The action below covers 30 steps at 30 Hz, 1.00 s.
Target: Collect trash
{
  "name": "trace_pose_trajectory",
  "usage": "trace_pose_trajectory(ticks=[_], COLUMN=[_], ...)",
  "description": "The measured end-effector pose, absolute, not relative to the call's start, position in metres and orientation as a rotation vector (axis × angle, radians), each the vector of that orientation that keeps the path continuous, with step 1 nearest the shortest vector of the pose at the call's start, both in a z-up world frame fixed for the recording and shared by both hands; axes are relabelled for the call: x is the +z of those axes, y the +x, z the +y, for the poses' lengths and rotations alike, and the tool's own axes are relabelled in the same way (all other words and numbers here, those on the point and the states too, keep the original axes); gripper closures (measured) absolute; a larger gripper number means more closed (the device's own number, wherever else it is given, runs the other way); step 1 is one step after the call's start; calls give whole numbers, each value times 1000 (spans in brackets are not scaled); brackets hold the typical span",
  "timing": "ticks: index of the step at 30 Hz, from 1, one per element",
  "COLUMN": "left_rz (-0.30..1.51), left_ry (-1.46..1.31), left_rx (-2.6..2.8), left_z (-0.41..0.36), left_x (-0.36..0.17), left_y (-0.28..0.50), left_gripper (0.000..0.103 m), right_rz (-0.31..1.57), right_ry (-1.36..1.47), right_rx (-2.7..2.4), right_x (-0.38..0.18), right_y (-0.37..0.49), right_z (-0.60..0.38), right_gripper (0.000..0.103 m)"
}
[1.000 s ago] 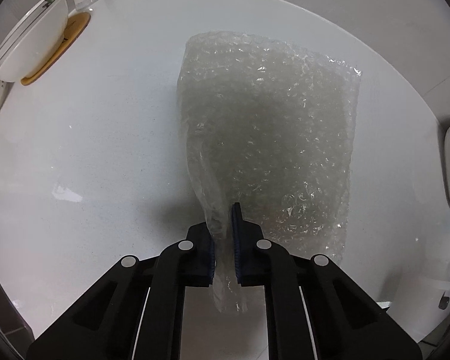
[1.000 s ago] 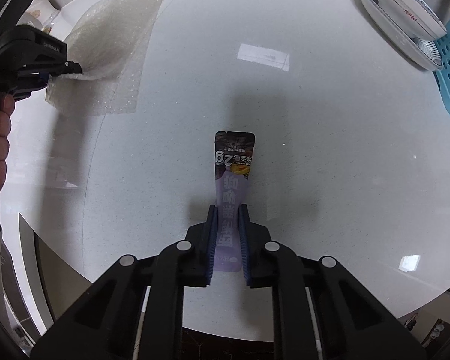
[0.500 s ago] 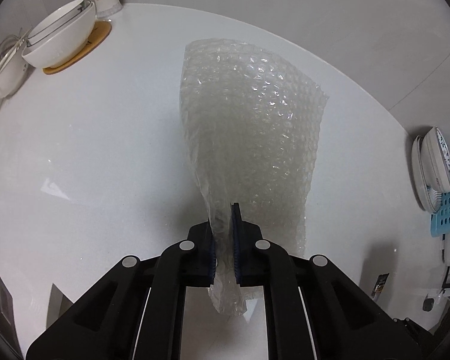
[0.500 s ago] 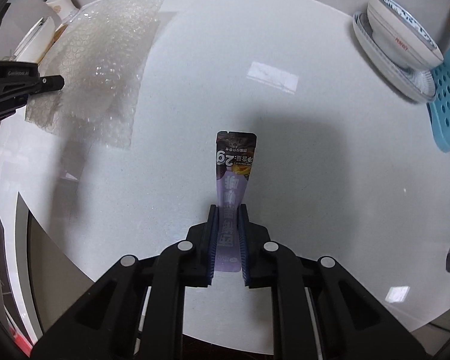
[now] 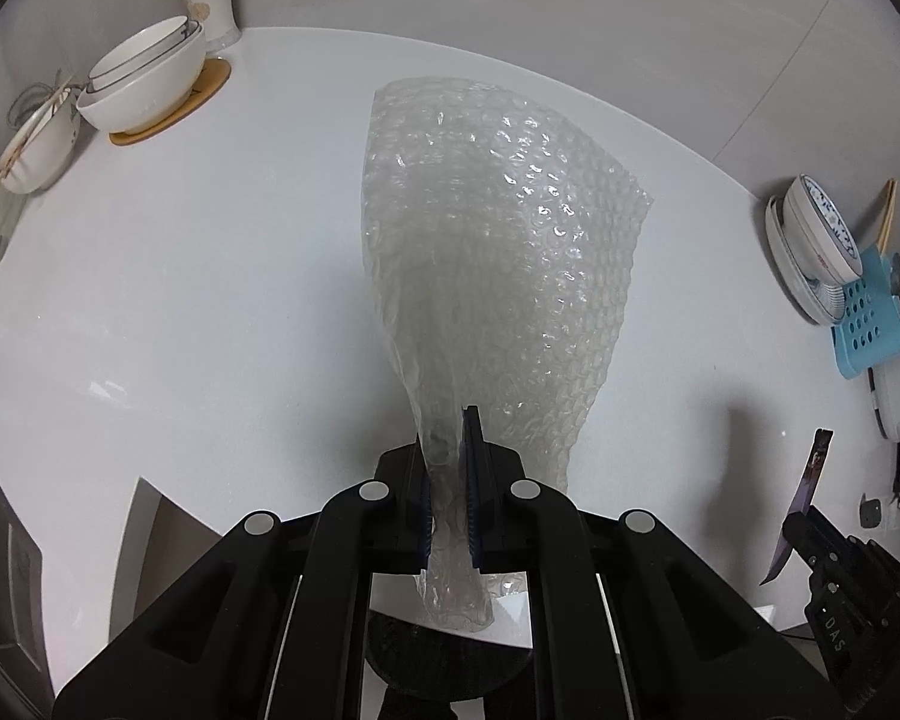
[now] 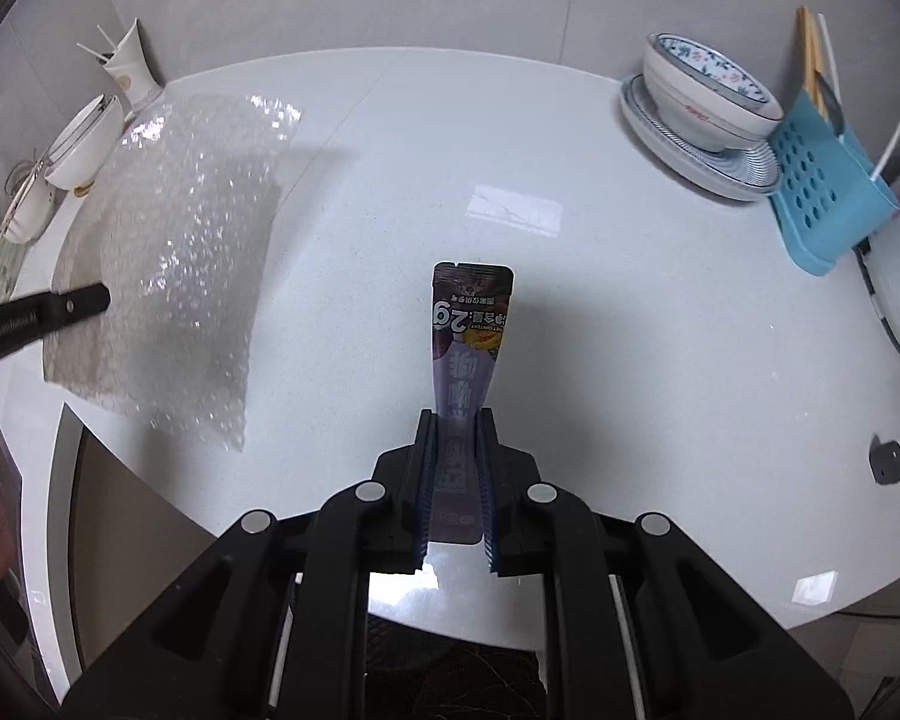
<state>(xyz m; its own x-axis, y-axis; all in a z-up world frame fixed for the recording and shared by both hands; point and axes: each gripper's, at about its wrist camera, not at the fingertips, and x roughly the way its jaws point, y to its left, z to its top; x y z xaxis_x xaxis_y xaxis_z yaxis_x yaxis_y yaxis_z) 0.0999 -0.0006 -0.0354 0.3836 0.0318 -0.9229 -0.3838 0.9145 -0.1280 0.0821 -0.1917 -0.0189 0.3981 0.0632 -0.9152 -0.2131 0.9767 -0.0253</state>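
Note:
My left gripper [image 5: 450,480] is shut on the bunched end of a clear bubble wrap sheet [image 5: 498,252], which hangs lifted above the round white table [image 5: 180,300]. The same bubble wrap [image 6: 180,252] shows at the left of the right wrist view, with the left gripper's finger [image 6: 42,315] on it. Between the pads of my right gripper [image 6: 457,456], which is shut, a purple snack wrapper [image 6: 468,330] stands clear of the table. That wrapper [image 5: 807,480] and the right gripper [image 5: 810,531] appear edge-on at the right in the left wrist view.
White bowls on a wooden coaster [image 5: 144,84] and a cup with sticks [image 5: 207,0] stand at the back left. A patterned bowl on plates [image 6: 705,96] and a blue perforated rack [image 6: 822,192] sit at the right. A small dark object [image 6: 887,461] lies near the right edge.
Both grippers have risen and pulled back from the table, carrying the bubble wrap and the wrapper. More of the table's rim and the dishes around it has come into view.

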Motion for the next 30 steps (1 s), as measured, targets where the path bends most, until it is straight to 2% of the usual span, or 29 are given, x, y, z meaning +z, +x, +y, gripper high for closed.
trace_pose_trajectory(ticks=[15,30], left_rz=[1141,1161], left_ry=[-326,-323], left_rx=[182,119], left_z=[-31,-52], left_x=[-29,-45], left_y=[30,-40], left_gripper=[96,96], right_rz=[1111,1088], right_ry=[-118,-108], right_rx=[137,137], right_x=[-7,-3], right_y=[14,-28], right_z=[-193,-194], right_gripper=[91,91])
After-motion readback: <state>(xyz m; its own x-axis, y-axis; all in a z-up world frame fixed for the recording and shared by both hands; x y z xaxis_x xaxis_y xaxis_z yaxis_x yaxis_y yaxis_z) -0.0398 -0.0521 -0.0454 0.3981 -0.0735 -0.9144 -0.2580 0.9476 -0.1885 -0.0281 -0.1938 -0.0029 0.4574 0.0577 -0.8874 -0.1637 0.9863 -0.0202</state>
